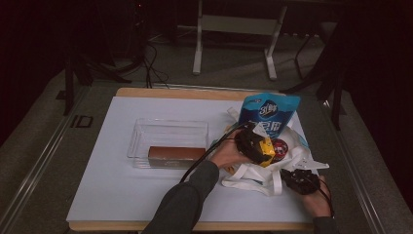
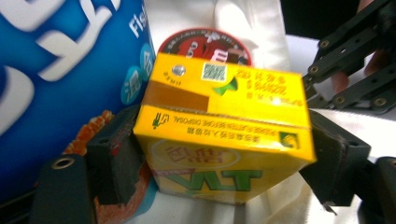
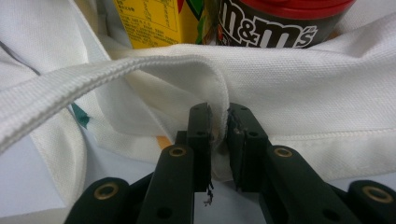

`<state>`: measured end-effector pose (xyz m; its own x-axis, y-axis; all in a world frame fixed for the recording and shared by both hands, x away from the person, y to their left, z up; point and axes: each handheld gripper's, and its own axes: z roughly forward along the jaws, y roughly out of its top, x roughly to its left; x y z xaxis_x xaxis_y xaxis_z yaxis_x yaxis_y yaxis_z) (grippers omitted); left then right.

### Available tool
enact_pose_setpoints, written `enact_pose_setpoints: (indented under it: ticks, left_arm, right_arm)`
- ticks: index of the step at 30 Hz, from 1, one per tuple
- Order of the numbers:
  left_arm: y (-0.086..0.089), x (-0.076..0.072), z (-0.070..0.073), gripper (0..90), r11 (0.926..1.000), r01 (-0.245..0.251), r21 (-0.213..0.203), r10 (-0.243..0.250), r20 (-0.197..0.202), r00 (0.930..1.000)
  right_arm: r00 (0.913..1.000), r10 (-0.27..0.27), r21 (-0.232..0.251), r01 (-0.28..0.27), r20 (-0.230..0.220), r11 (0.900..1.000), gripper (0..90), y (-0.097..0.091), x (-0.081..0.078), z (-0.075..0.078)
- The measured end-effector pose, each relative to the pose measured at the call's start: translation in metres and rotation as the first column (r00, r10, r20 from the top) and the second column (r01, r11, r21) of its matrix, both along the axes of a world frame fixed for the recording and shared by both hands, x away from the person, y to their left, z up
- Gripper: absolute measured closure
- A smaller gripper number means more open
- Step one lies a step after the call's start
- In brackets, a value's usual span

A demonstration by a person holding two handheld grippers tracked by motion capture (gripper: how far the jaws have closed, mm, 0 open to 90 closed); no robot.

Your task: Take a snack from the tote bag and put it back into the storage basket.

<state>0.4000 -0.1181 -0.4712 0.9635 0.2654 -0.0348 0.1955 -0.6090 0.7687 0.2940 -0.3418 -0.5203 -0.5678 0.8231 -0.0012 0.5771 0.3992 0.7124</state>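
Yellow drink carton going in the white tote, near the table's right edge

Left gripper has its fingers clamped on the sides of the yellow cardboard drink carton, held over the mouth of the white cloth tote bag. Beside it sit a blue plastic snack pouch and a red-lidded dark candy tub. Right gripper has its fingers pinched nearly shut on the bag's rim. A clear plastic tray with a brown bar sits mid-table.

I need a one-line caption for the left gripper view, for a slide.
Left tongs straddle a yellow drink carton over a white bag, beside a blue pouch and a candy tub.
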Motion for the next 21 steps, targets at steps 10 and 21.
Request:
enact_pose_setpoints:
  ticks: [10, 21]
  left_arm:
    - [-0.0054, -0.0008, -0.0078, 27.0, 0.9988, -0.002, 0.049, 0.002, 0.0, 1.0]
    - [-0.0059, -0.0071, -0.0058, 29.0, 0.9968, -0.034, 0.072, 0.032, 0.028, 0.9991]
  right_arm:
    - [1.0, 0.0, 0.0, 0.0, 0.001, 1.0, 79.1, 0.0001, 0.0002, -0.0001]
    - [1.0, 0.003, 0.001, -0.003, 0.002, 1.0, 79.1, -0.0004, 0.0004, -0.0002]
